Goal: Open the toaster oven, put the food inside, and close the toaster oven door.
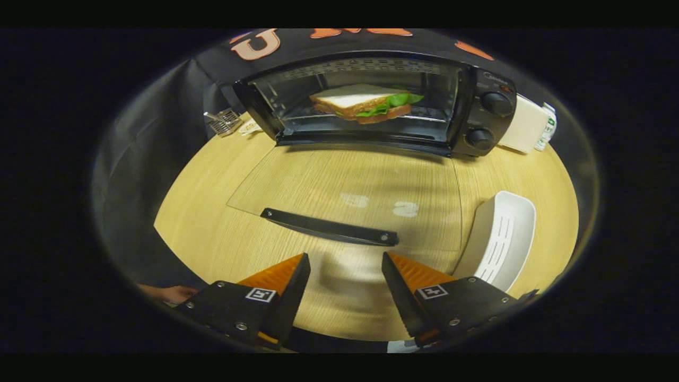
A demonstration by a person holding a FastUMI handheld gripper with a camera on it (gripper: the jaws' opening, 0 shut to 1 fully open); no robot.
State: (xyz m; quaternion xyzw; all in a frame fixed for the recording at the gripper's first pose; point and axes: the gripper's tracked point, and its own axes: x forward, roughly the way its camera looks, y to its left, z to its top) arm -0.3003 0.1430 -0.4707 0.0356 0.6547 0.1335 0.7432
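Gaping empty, tongs (346, 289) face sandwich (366, 103) lying crosswise inside toaster oven (477, 114)

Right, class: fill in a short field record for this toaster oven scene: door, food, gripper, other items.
door: glass door folded down flat, its handle just ahead of the fingers
food: sandwich on the rack inside the toaster oven
gripper: gripper open, holding nothing
other items: white tray on the table beside the door

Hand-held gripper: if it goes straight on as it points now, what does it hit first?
Likely the door handle of the open glass door, just ahead of the open hand-held gripper. Beyond it sits the sandwich inside the toaster oven. Depth is unclear.
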